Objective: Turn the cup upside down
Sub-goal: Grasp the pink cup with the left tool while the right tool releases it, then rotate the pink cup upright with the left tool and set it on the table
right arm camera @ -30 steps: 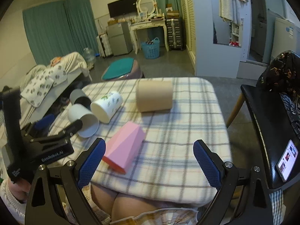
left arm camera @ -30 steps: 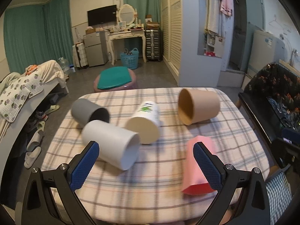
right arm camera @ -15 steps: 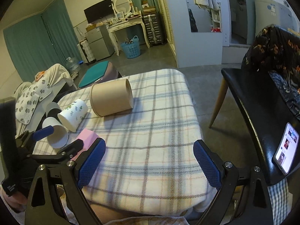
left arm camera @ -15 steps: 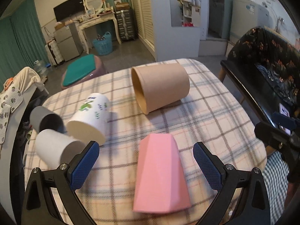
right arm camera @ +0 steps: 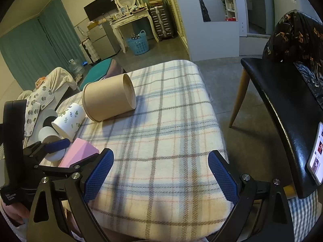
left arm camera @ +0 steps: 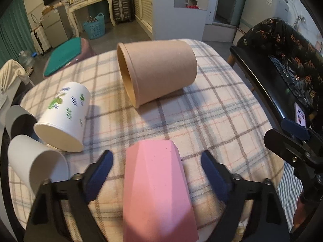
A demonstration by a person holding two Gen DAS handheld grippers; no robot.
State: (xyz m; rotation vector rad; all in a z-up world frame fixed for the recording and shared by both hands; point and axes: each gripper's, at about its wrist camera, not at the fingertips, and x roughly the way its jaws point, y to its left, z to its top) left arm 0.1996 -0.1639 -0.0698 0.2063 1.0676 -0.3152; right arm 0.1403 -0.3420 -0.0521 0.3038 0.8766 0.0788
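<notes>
A pink faceted cup lies on its side on the plaid table, base pointing away. My left gripper is open, its blue pads on either side of the cup, not touching. The cup also shows in the right wrist view, with the left gripper around it. My right gripper is open and empty over the table's near right part.
A large brown paper cup lies on its side at the back. A white leaf-print cup, a white cup and a grey cup lie at the left. A black chair with a phone stands right.
My left gripper has moved forward, so its pads now flank the pink cup. My right gripper has swung a little to the right, away from the cups.
</notes>
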